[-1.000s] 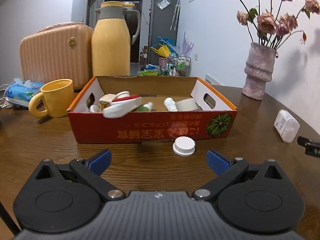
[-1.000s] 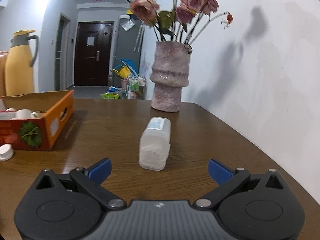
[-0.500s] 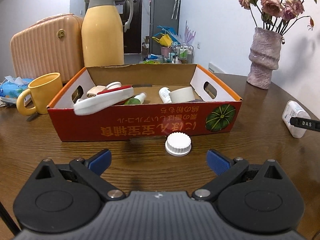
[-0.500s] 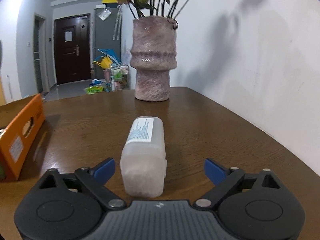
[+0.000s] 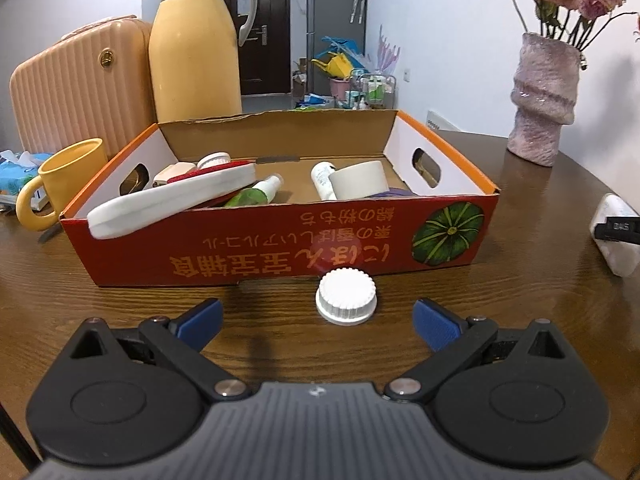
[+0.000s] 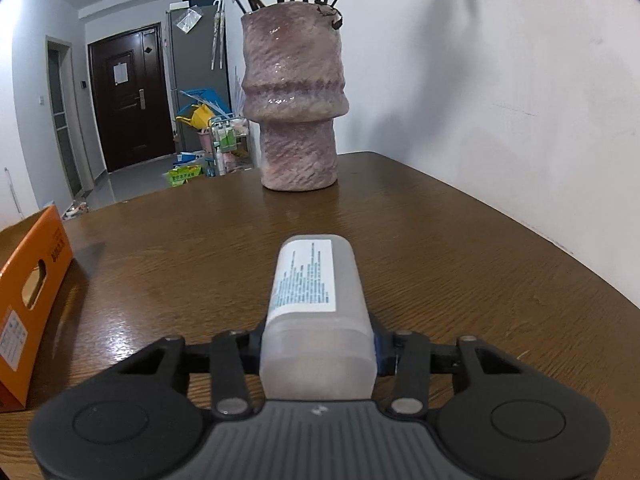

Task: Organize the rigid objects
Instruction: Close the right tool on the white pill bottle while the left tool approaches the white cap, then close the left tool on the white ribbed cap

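A white ribbed cap (image 5: pixel 346 297) lies on the wooden table just in front of the red cardboard box (image 5: pixel 280 248). My left gripper (image 5: pixel 316 322) is open, its blue pads either side of the cap and a little short of it. My right gripper (image 6: pixel 318 350) is shut on a translucent white bottle (image 6: pixel 316 304) lying on the table; the bottle also shows at the right edge of the left wrist view (image 5: pixel 614 236). The box holds several items: a white case (image 5: pixel 172 200), small bottles, a tape roll (image 5: pixel 358 180).
A pink vase (image 6: pixel 294 108) with dried flowers stands beyond the bottle, near the wall. The box's orange end (image 6: pixel 28 300) is at left in the right wrist view. A yellow mug (image 5: pixel 60 182), yellow thermos (image 5: pixel 196 44) and peach case (image 5: pixel 80 80) stand behind the box.
My right gripper moved forward around the bottle and closed on it. My left gripper moved closer to the white cap and stayed open.
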The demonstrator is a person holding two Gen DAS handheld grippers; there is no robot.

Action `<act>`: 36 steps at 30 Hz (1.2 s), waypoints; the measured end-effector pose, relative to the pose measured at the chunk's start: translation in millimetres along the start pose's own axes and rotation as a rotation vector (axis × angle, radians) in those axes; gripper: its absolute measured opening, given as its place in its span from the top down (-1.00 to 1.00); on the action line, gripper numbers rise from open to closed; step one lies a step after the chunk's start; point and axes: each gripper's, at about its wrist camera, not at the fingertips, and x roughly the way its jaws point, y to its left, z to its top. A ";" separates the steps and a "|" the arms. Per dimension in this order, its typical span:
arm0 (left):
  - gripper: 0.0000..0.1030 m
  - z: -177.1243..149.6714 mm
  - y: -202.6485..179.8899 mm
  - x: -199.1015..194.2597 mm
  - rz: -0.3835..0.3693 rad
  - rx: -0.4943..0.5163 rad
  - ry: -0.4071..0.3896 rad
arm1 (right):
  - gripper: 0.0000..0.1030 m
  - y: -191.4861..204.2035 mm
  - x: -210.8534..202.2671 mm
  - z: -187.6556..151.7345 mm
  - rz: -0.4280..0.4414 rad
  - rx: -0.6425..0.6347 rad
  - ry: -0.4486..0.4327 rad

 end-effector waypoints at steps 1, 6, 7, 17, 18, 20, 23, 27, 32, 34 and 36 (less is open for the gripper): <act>-1.00 0.8 -1.0 2.2 0.009 -0.001 0.003 | 0.16 -0.9 -3.1 -0.1 0.007 0.007 -0.009; -1.00 6.5 -4.1 13.6 0.030 -0.025 0.021 | 0.16 1.0 -21.7 0.7 0.037 0.014 -0.070; -1.00 7.7 -5.1 16.4 0.039 -0.026 0.025 | 0.16 2.7 -25.3 0.4 0.041 0.013 -0.081; -1.00 12.9 -9.4 33.1 0.063 -0.041 0.042 | 0.16 20.6 -49.6 -3.7 0.093 -0.012 -0.141; -1.00 13.2 -9.6 34.7 0.064 -0.043 0.045 | 0.16 22.9 -51.7 -4.6 0.096 -0.017 -0.146; -1.00 13.6 -10.1 38.0 0.072 -0.043 0.052 | 0.16 26.4 -55.3 -6.3 0.099 -0.029 -0.154; -0.95 13.3 -11.0 39.7 0.081 -0.036 0.050 | 0.16 29.7 -59.3 -8.8 0.104 -0.039 -0.161; -0.74 13.4 -9.9 41.0 0.082 -0.049 0.050 | 0.16 33.1 -62.1 -11.6 0.109 -0.046 -0.163; -0.47 13.2 -10.0 46.2 0.047 -0.053 0.075 | 0.16 35.5 -66.4 -14.8 0.115 -0.048 -0.165; -0.42 12.0 -12.3 46.4 0.049 -0.037 0.073 | 0.16 36.5 -67.4 -16.1 0.119 -0.046 -0.166; -0.29 10.7 -13.7 46.5 0.045 -0.025 0.070 | 0.16 37.9 -70.1 -17.7 0.124 -0.046 -0.166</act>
